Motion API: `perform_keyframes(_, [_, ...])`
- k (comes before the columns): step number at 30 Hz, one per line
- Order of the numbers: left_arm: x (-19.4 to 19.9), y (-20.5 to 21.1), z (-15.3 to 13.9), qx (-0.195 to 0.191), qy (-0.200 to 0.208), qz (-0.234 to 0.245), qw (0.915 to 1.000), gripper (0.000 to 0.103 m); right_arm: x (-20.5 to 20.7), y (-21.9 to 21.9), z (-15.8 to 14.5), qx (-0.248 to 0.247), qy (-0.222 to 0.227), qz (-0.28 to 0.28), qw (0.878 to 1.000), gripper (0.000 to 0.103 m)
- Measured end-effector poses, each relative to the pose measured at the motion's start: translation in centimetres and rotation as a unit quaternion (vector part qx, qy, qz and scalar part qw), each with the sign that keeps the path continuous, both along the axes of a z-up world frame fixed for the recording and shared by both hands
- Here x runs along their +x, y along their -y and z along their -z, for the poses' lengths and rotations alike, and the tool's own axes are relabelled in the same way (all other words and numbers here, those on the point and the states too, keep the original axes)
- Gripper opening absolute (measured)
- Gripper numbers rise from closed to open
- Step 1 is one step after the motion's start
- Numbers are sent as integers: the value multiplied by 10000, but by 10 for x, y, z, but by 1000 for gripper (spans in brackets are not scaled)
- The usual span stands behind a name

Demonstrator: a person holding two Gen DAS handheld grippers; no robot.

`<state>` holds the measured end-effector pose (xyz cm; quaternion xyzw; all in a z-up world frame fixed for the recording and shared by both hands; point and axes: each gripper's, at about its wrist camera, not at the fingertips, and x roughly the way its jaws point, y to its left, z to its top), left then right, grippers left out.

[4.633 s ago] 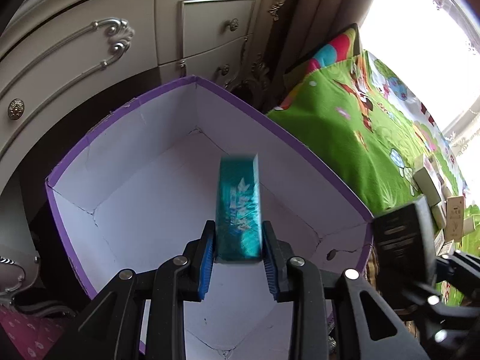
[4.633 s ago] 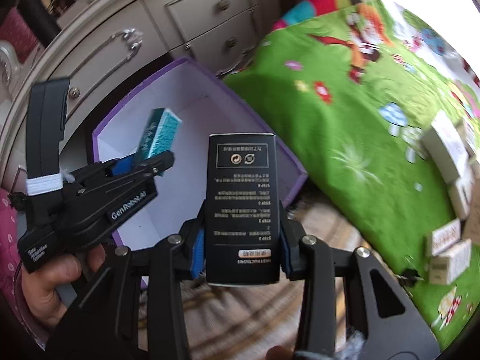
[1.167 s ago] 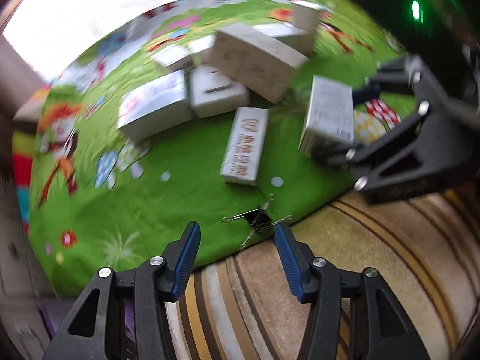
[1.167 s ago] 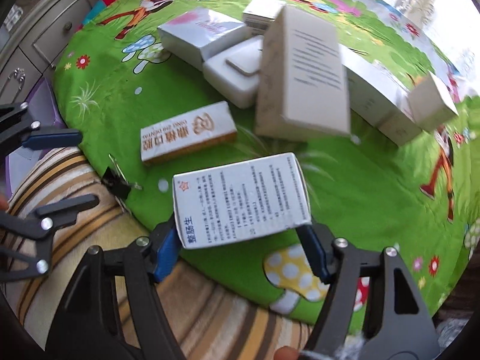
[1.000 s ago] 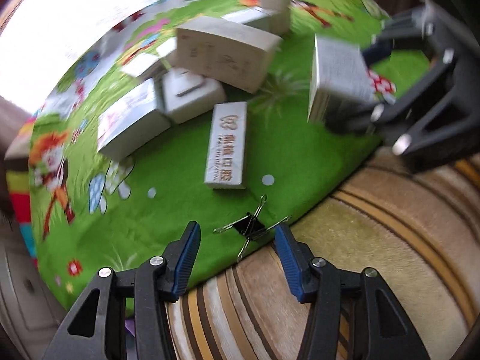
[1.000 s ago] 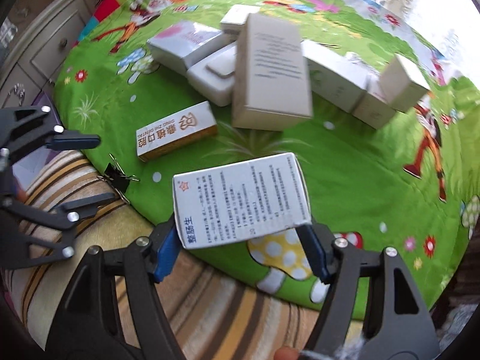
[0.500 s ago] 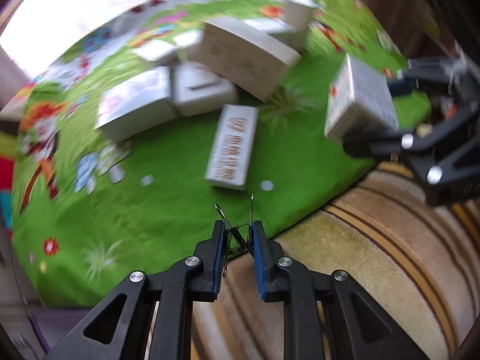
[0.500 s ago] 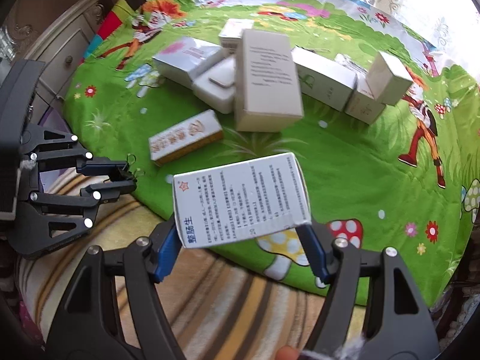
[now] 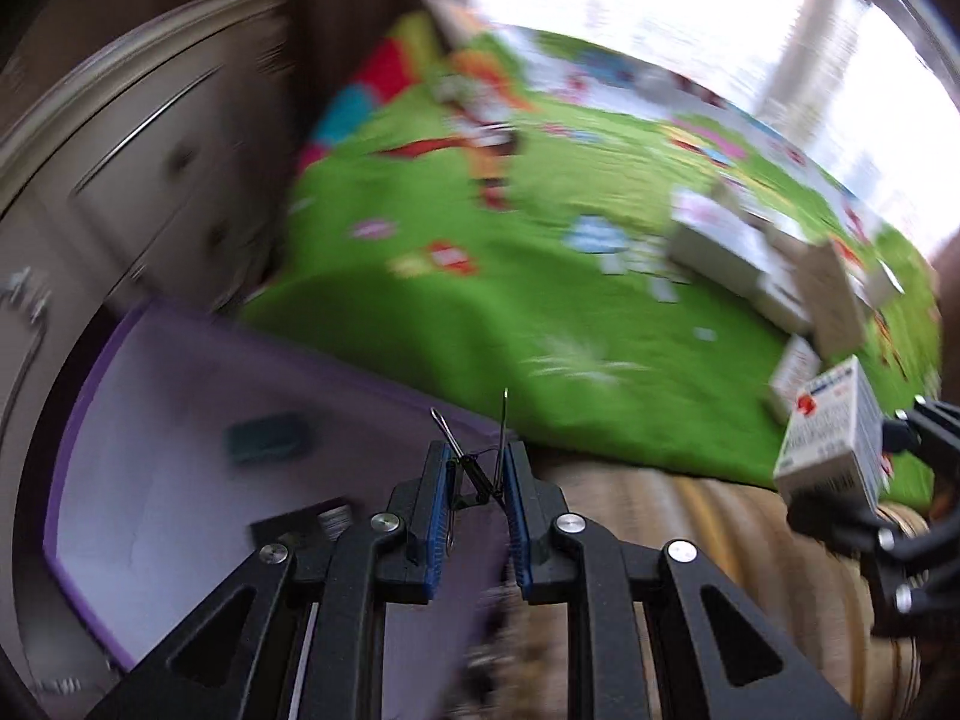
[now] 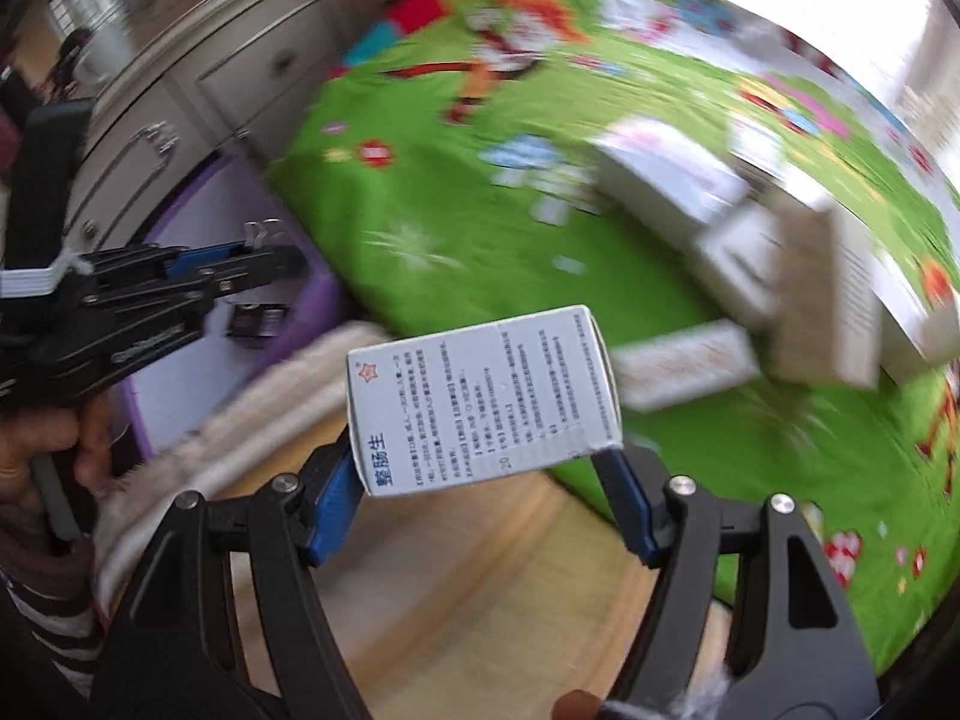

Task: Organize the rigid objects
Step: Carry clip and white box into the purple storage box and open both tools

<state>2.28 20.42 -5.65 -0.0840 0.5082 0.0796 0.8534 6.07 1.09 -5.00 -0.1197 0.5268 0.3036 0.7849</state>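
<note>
My left gripper [image 9: 477, 480] is shut on a black binder clip [image 9: 478, 471] whose wire handles stick up, held near the rim of the purple-edged white box [image 9: 180, 354]. A teal box [image 9: 267, 437] and a black box [image 9: 300, 525] lie inside it. My right gripper [image 10: 486, 462] is shut on a white medicine box [image 10: 480, 399] with printed text, above the striped rug. That box also shows at the right in the left wrist view [image 9: 831, 438]. The left gripper shows at the left of the right wrist view [image 10: 240, 258].
A green cartoon mat [image 10: 480, 192] holds several white and beige boxes [image 10: 738, 234] at the right. A cream dresser [image 9: 120, 168] stands behind the purple box. A striped beige rug [image 10: 456, 588] lies in front. Both views are motion-blurred.
My left gripper closed on the binder clip at the mat's edge, lifted it and swung left to the purple box. My right gripper, still holding the medicine box, swung left too.
</note>
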Motion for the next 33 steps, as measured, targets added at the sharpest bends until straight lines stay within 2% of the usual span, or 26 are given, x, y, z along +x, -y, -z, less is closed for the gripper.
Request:
perform_keyframes(6, [-28,-46,12,-84,-47,-713,9974,18,-16,-84,1,-85,83,-707,9974,74])
perform_keyframes(14, [-47,-79,18,-300,-93,-1204,9922,19,-34,-155,20,-383,86,-1287,9909,74])
perform_keyframes(16, [-48,-82,18,-295,-131,-1283,9912,22,-37,-162,26,-435,18,-1390,9893,75])
perform_keyframes(18, [-52,-88,15,-323,-87,-1409,9895,33,-39,-170,31,-529,-17,-1480,9876,80])
perform_keyframes(21, [-58,-90,6,-372,68,-1502,9879,52,-41,-170,28,-562,108,-1460,9876,89])
perform_keyframes(23, [-59,-89,1,-414,158,-1486,9879,56,-40,-163,24,-530,139,-1371,9890,89])
perform_keyframes(33, [-45,-49,-17,-499,299,-976,9935,63,-34,-91,10,-582,429,-776,9944,90])
